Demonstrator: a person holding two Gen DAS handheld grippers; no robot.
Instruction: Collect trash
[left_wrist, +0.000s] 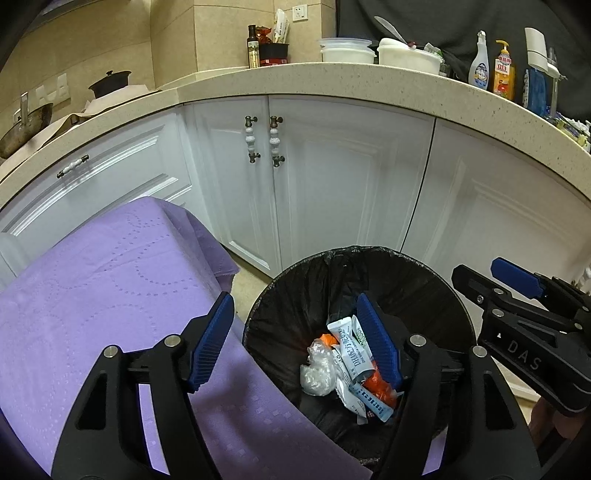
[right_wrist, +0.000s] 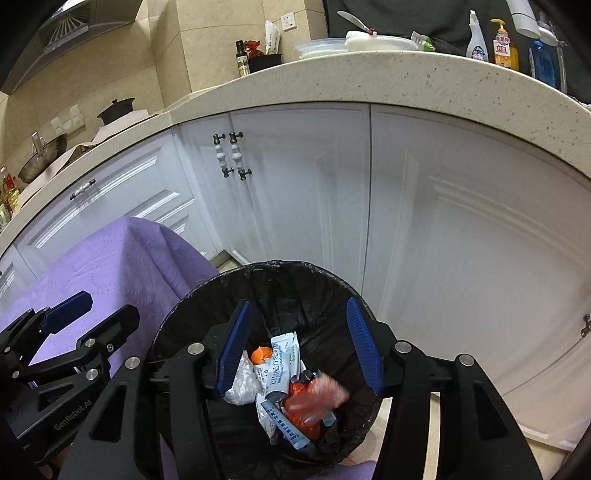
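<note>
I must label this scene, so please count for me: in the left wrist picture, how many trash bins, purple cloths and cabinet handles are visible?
Trash bin: 1
Purple cloth: 1
Cabinet handles: 3
Total: 5

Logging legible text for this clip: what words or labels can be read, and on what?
"DAS": black right gripper body.
"GenRobot.AI": black left gripper body.
"DHA": white-blue sachet in black-lined bin; rest blurred.
Yellow pump bottle, white spray bottle: labels too small.
</note>
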